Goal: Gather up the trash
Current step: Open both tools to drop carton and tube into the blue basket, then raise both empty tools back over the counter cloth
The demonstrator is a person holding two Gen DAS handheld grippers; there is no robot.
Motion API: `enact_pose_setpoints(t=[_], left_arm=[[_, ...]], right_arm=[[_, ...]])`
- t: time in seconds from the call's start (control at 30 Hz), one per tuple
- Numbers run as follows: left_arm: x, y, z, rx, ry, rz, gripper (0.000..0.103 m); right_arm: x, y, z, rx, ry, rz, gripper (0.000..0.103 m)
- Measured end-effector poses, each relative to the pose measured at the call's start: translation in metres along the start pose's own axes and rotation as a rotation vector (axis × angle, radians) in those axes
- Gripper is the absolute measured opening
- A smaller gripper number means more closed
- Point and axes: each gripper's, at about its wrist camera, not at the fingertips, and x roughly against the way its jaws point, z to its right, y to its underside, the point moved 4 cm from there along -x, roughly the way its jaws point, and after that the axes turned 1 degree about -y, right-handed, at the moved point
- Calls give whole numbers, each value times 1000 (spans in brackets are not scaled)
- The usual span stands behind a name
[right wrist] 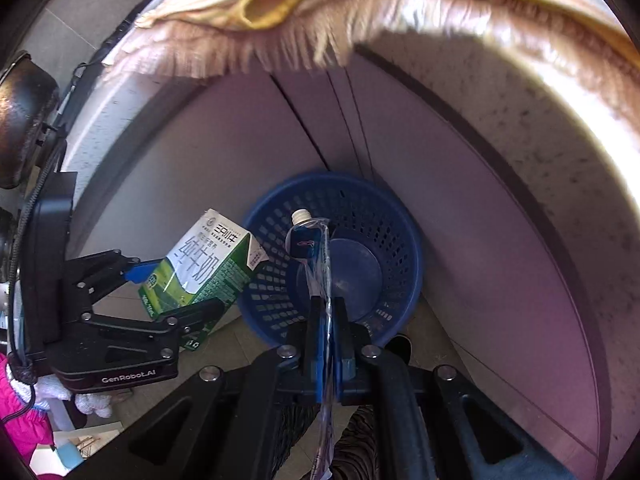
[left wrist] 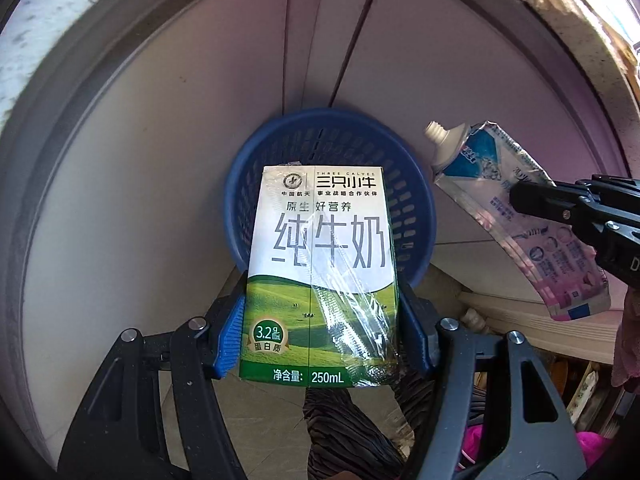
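Down low, a green-and-white milk carton (left wrist: 320, 276) sits clamped between the blue pads (left wrist: 230, 336) of the left gripper (left wrist: 322, 336), its top edge overlapping the 6 o'clock rim of a blue perforated basket (left wrist: 416, 208) on the tiled floor (left wrist: 256, 408). At the carton's 3 o'clock in the left wrist view, a flattened spouted pouch (left wrist: 516, 208) with a white screw neck is pinched tight in the right gripper (right wrist: 328, 344), whose jaws are closed on it. From the right wrist view the pouch hangs over the basket's middle, the carton at its 9 o'clock. Pale cabinet panels (left wrist: 180, 120) rise behind the basket; a fringed cloth (right wrist: 288, 40) hangs overhead at 12 o'clock.
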Motion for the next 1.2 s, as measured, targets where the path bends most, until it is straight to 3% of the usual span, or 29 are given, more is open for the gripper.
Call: enact_pose_setpoints(t=[0.5,0.57,0.63,0.93,1.2], left_arm=[[-12,-1,4,3,-17,-25,67],[-13,0,1,8,-16,-31,67],[-10,0,0,3,-28,-30,67],[6,-3,-9,20,-34,-4,67],[33,-10,-10,28,-22,53,67]], right_arm=[[-22,-17,-1,20,22,-9,6],[-21,-18,-1,23,22,-6,24],[-17,-18,-2,25,20,7,32],[8,-19,-6,25,-8,25,34],[31,-20,-14,58,-5,62,60]])
